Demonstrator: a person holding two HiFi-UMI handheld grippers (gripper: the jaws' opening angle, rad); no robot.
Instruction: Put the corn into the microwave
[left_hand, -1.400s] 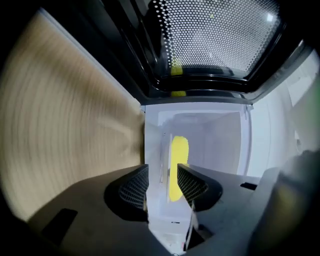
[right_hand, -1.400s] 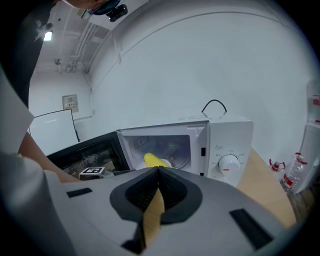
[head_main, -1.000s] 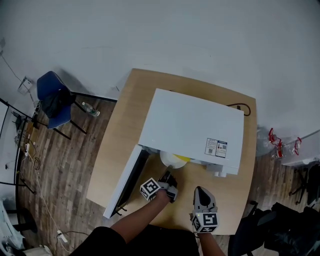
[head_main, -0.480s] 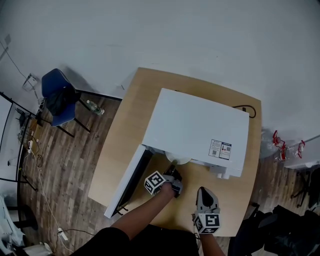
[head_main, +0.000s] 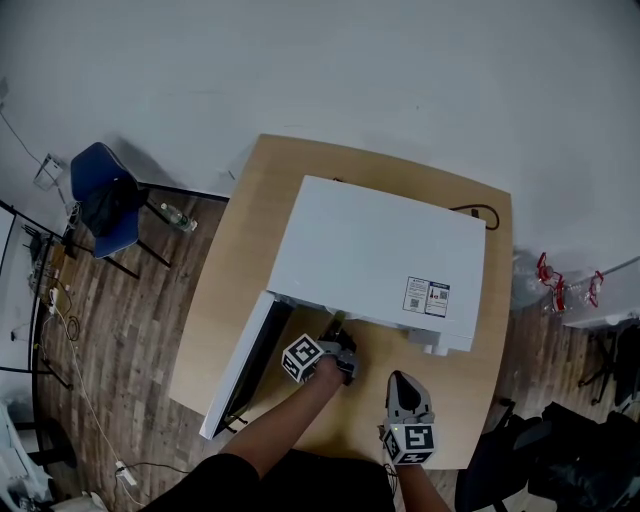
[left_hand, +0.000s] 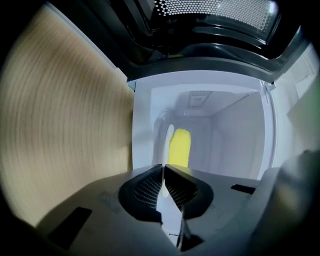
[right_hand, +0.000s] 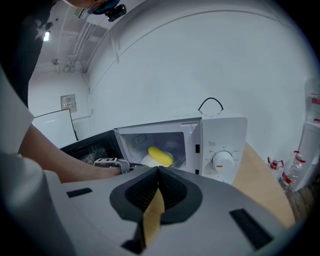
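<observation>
Right gripper view shows one corn (right_hand: 160, 155) (yellow) inside one microwave (right_hand: 225, 134).

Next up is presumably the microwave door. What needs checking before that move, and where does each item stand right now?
1. Yellow corn cob inside the white microwave: ok.
2. Corn resting on the round white plate: ok.
3. Left gripper jaws shut, nothing between them: ok.
4. Left gripper clear of the opening: not ok, it sits right at the front.
5. Dark-windowed door swung open: ok.
6. Right gripper jaws shut, empty, off to the side: ok.
</observation>
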